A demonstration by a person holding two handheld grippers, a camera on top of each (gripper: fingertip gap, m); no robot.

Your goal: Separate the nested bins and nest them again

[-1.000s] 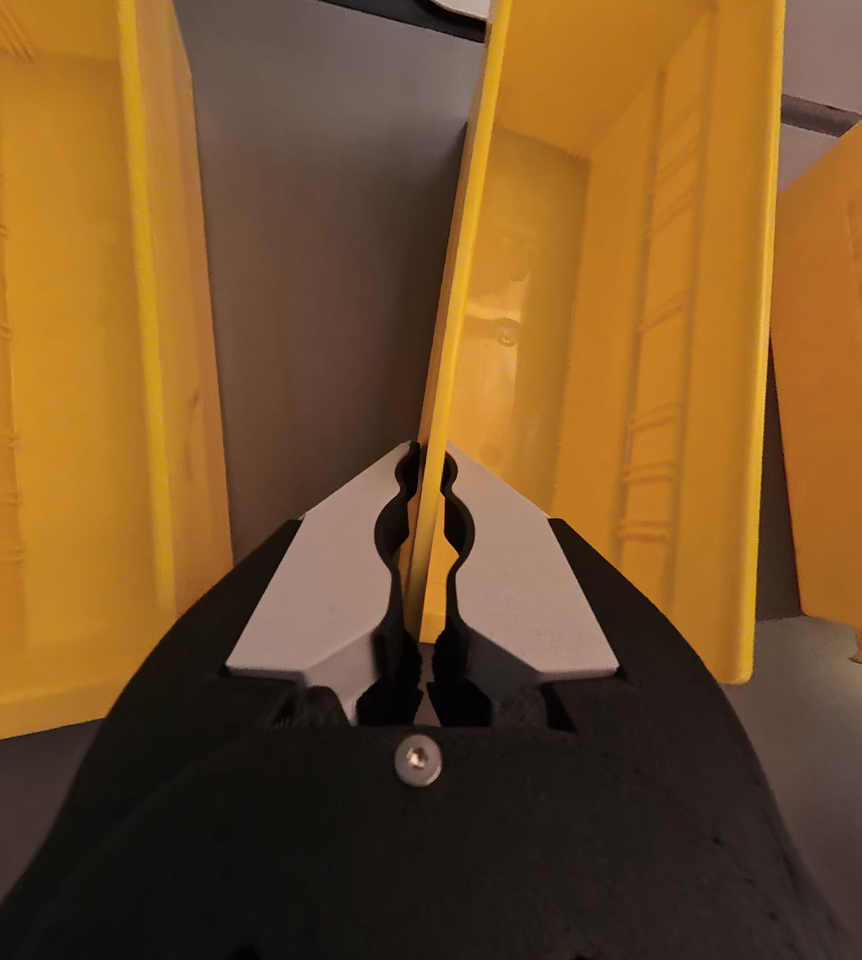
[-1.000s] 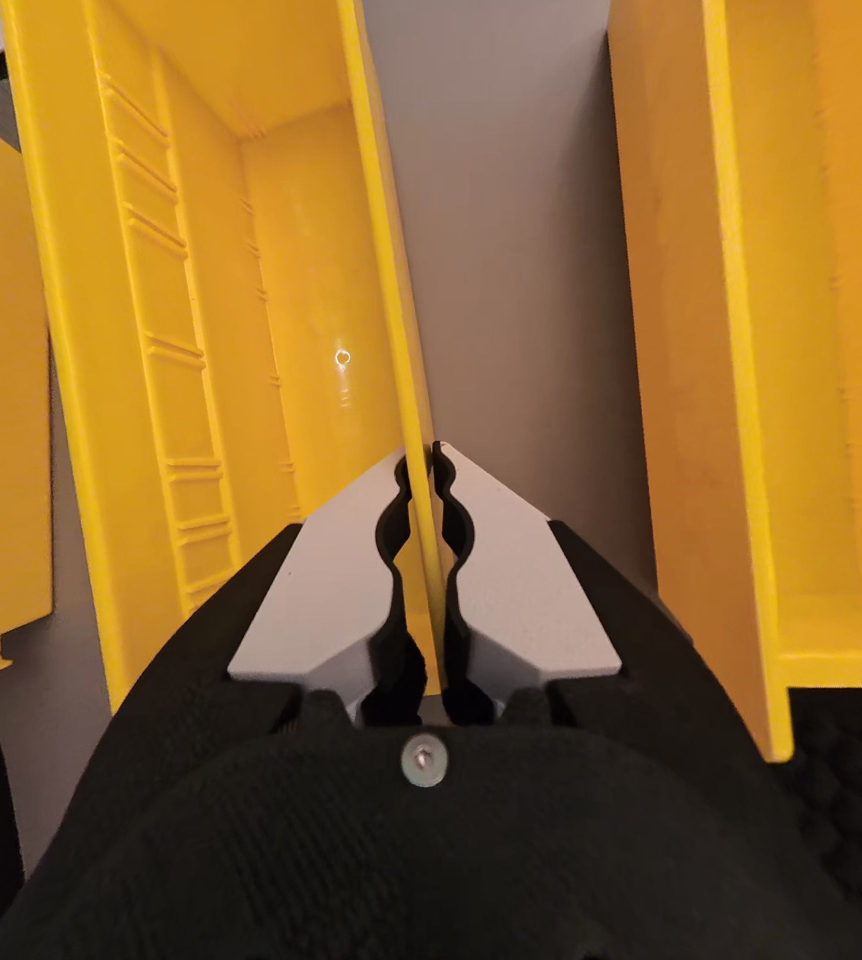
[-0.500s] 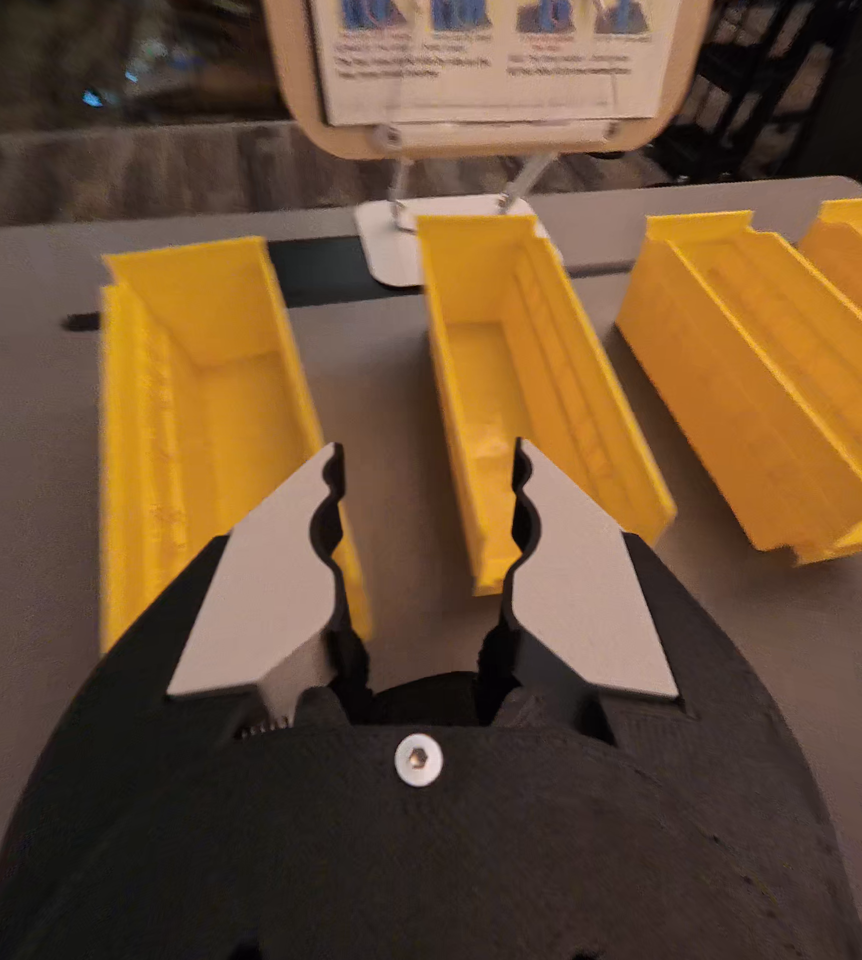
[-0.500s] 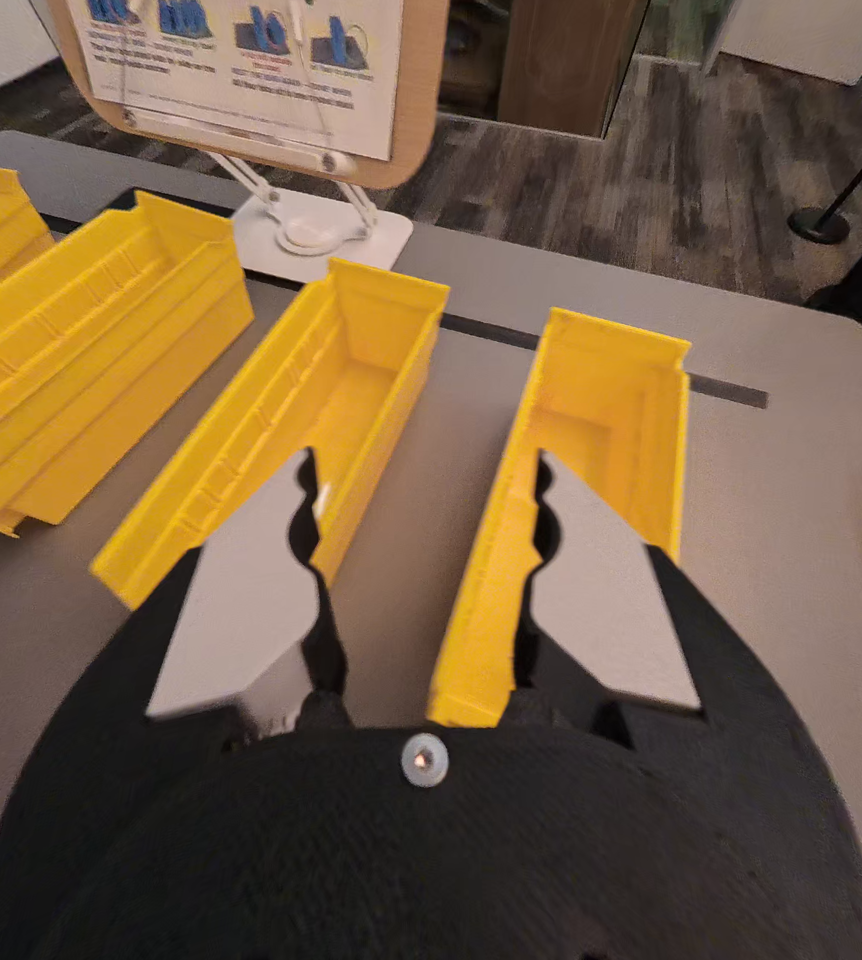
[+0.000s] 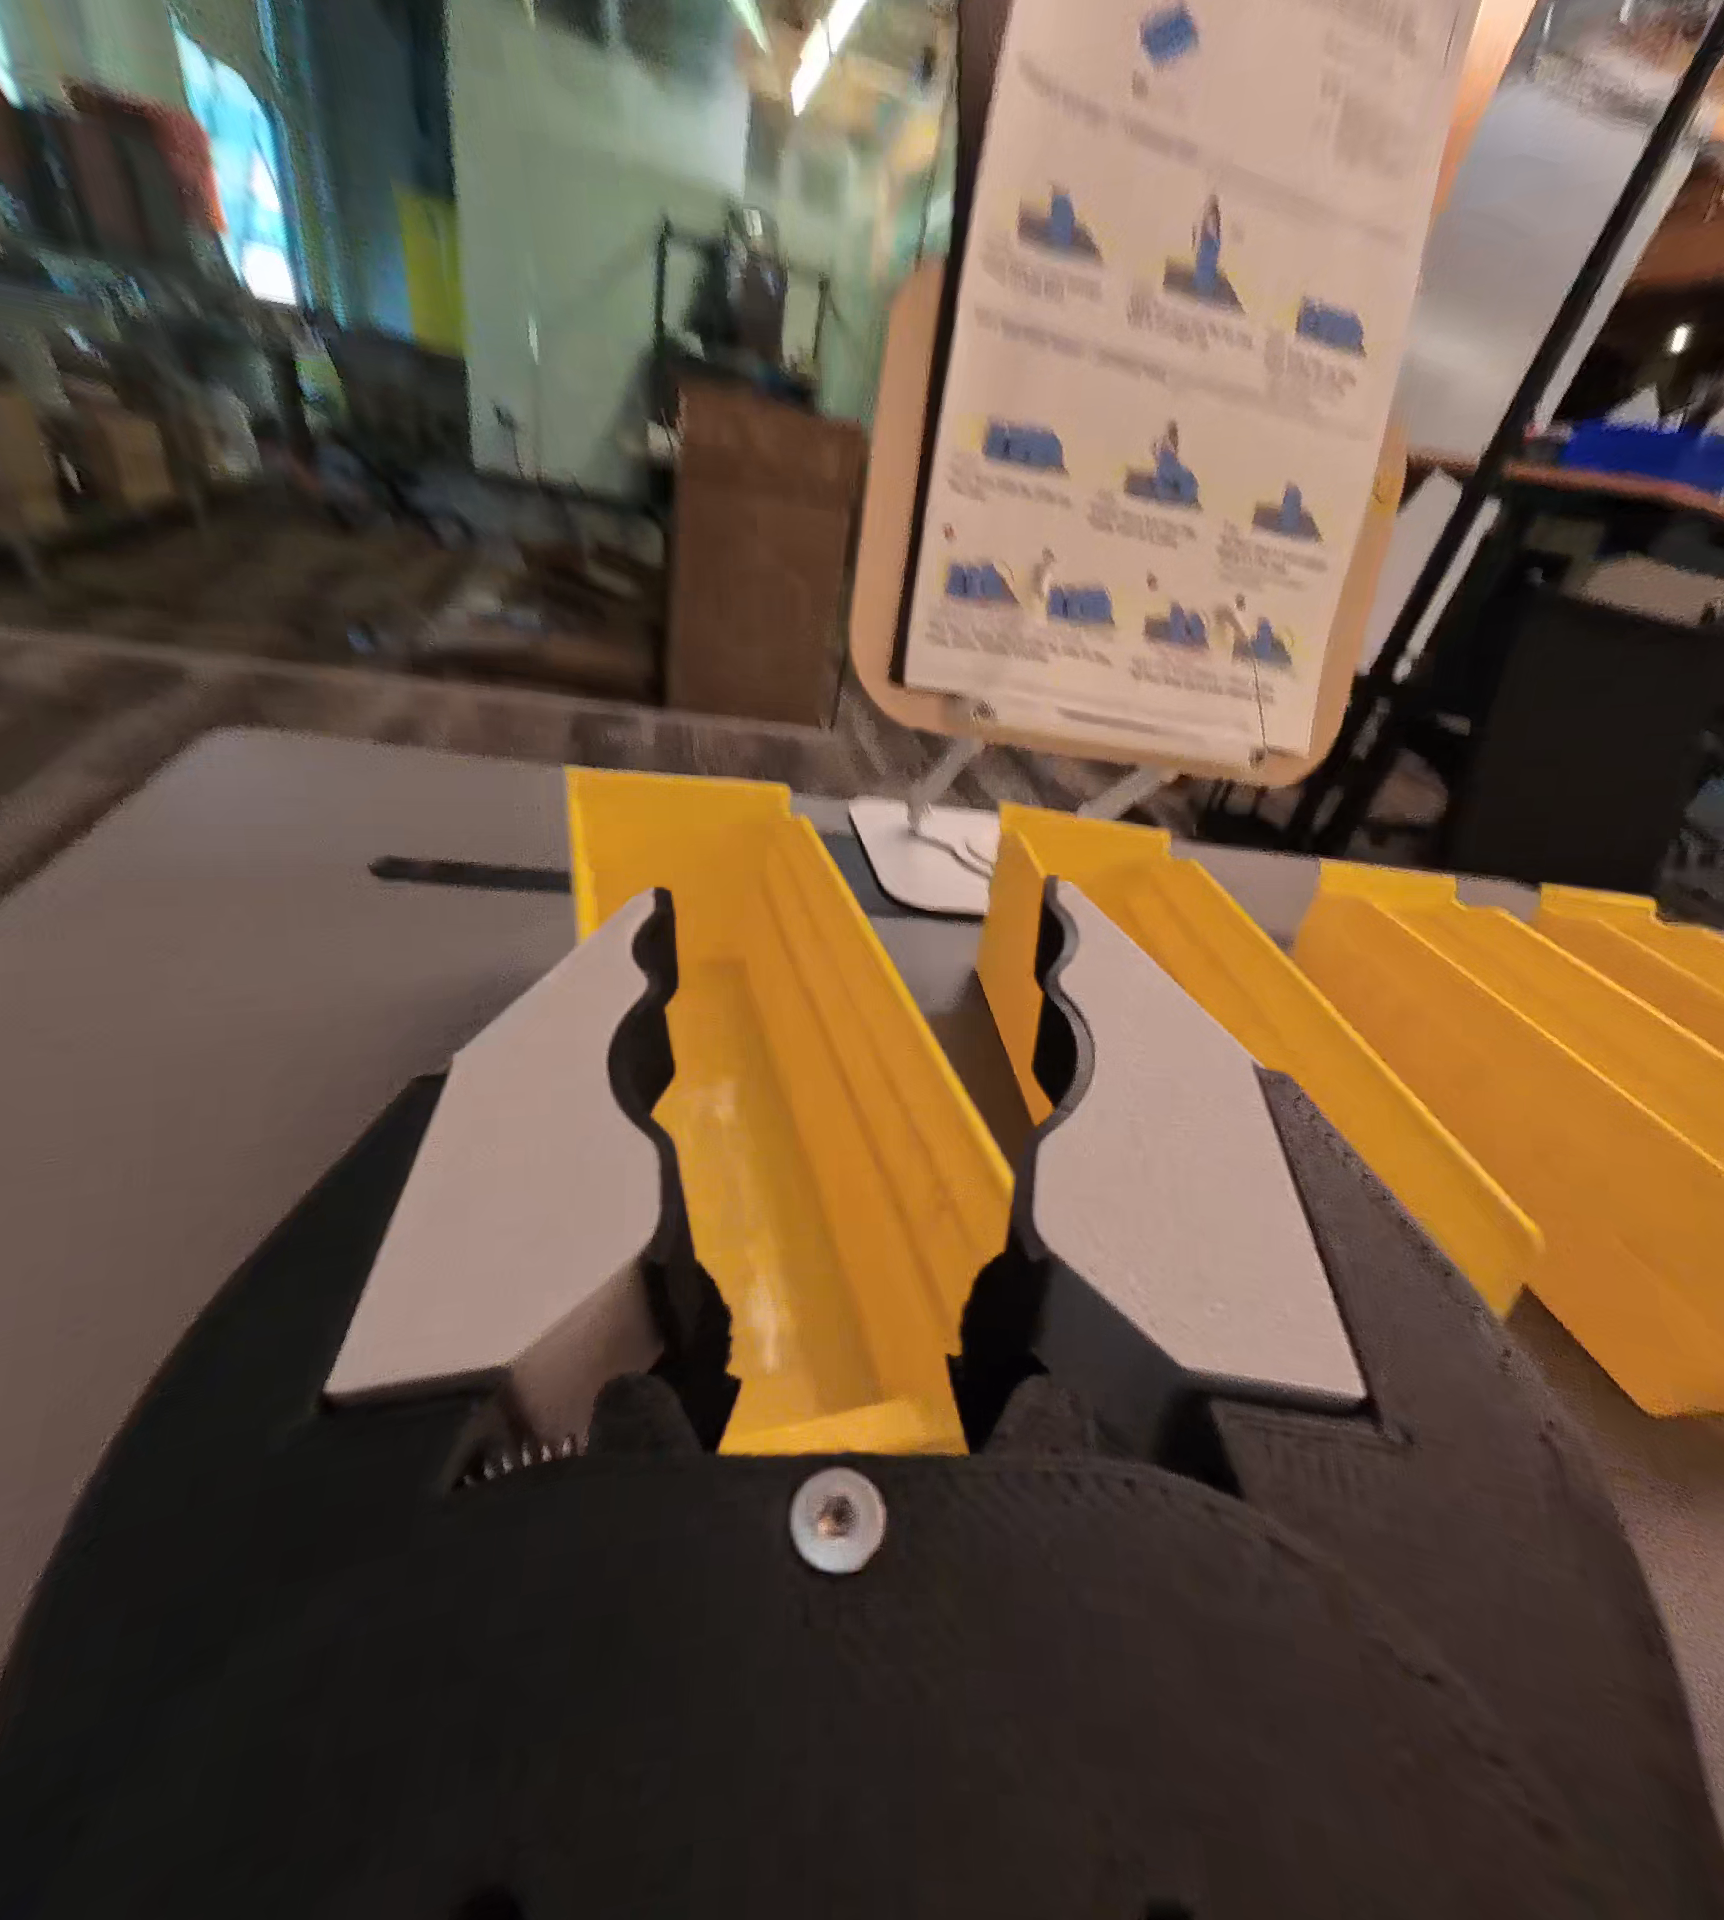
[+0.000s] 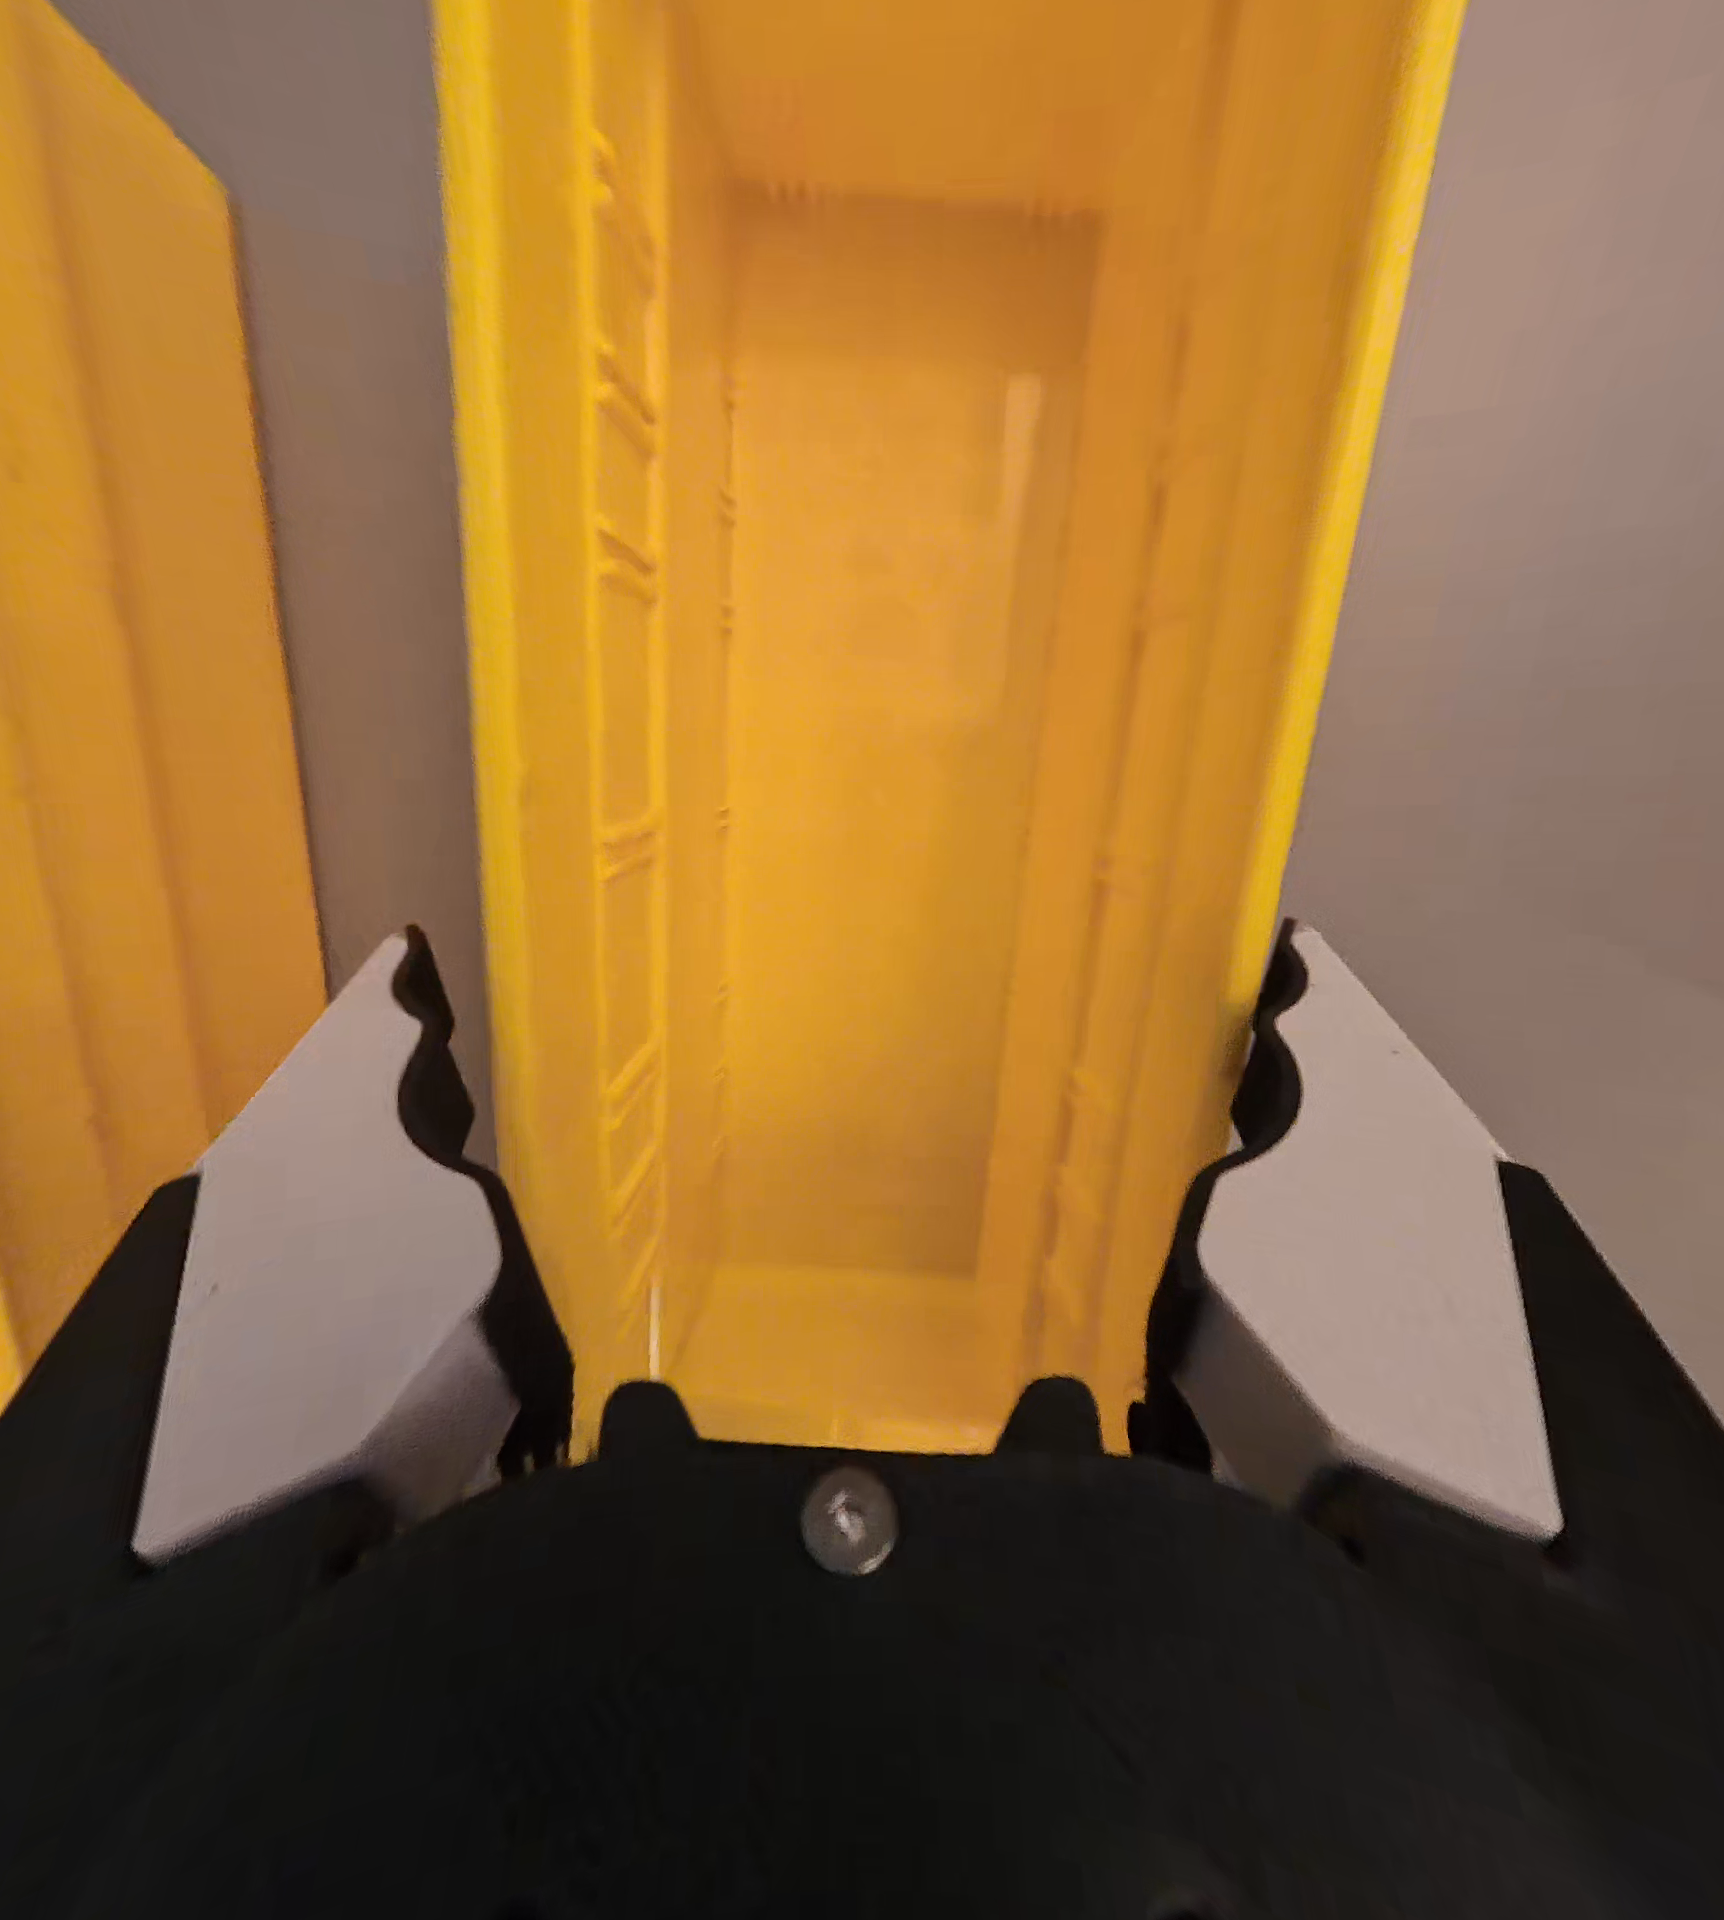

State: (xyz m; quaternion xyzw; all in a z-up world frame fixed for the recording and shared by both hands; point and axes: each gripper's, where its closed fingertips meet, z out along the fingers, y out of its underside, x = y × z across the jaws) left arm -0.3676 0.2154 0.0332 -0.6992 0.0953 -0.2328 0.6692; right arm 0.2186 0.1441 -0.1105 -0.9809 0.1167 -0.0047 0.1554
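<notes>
Both bin walls have been released; the left gripper (image 5: 853, 935) is raised, the right gripper (image 6: 853, 966) spread wide astride a bin (image 6: 889, 727).

bins (image 5: 1409, 1091) side by side on table (image 5: 162, 987) | sign stand (image 5: 1128, 416) behind, perhaps on table

grey table (image 5: 162, 987) | yellow bins (image 5: 1409, 1091) in row | white stand base (image 5: 925, 862)
</notes>
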